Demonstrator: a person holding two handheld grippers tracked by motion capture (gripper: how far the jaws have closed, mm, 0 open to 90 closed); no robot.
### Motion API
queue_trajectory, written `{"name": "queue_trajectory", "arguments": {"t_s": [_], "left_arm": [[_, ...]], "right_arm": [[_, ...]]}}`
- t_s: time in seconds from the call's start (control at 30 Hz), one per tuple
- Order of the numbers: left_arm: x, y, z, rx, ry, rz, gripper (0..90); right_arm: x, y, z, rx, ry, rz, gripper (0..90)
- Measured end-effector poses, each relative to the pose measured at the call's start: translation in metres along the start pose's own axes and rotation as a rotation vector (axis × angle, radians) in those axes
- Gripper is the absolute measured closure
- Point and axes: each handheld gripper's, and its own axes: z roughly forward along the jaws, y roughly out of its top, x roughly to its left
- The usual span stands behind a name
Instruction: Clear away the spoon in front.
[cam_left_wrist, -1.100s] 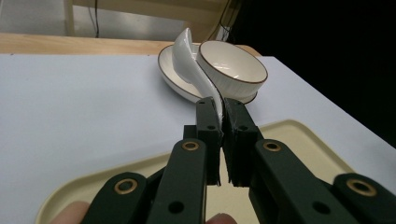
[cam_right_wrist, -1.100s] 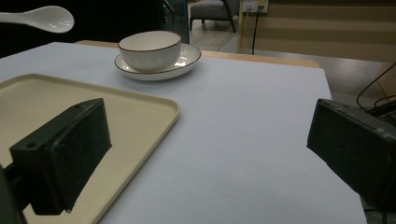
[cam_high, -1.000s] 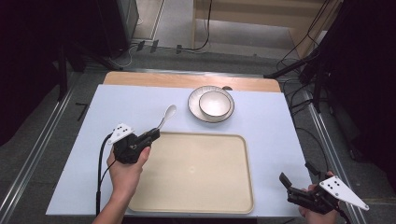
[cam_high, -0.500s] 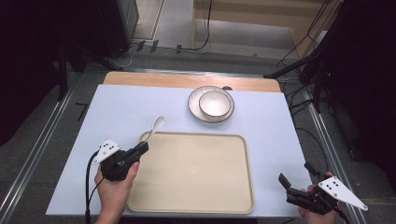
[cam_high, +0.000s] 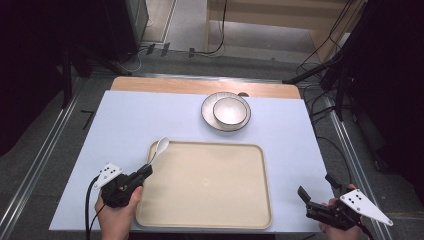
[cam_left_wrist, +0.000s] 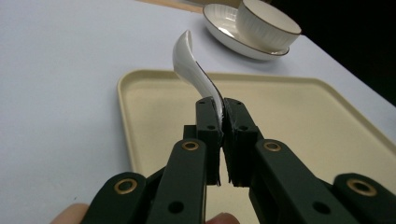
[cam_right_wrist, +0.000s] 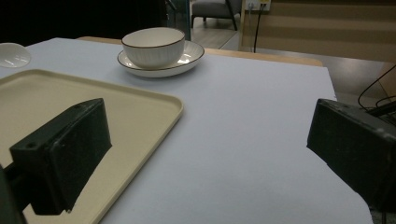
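Since 0.5 s ago, left gripper (cam_high: 145, 172) has withdrawn toward the tray's (cam_high: 210, 215) near-left corner, pinching the white spoon (cam_high: 160, 148) above its left rim. Right gripper (cam_high: 316, 192), spread, hovers beyond the tray's near-right corner over the pale blue table (cam_high: 125, 125).

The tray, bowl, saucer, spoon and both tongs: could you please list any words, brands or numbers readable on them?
None can be read. The tray, bowl, saucer and spoon are plain. The left tongs and right tongs show bare black parts and brass rivets, no lettering.
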Motion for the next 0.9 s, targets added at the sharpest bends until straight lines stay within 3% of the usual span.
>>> {"name": "queue_trajectory", "arguments": {"t_s": [0.37, 0.63, 0.73, 0.8, 0.83, 0.9], "left_arm": [[0.003, -0.013, 0.011, 0.055, 0.041, 0.0, 86.9], [0.002, -0.016, 0.015, 0.083, 0.038, 0.004, 85.6], [0.002, -0.017, 0.017, 0.102, 0.047, 0.007, 74.2], [0.002, -0.017, 0.02, 0.14, 0.052, 0.018, 71.5], [0.001, -0.017, 0.02, 0.147, 0.073, 0.025, 63.4], [0.0, -0.016, 0.021, 0.152, 0.075, 0.031, 57.0]], "right_arm": [[0.0, 0.0, -0.001, -0.004, -0.002, -0.005, 0.0], [0.0, 0.0, -0.001, -0.007, -0.004, -0.004, 0.0], [0.0, 0.0, -0.002, -0.009, -0.005, -0.006, 0.0], [0.0, 0.0, -0.002, -0.009, -0.004, -0.005, 0.0], [0.0, 0.0, -0.002, -0.01, -0.004, -0.007, 0.0], [0.0, 0.0, -0.002, -0.009, -0.004, -0.007, 0.0]]}}
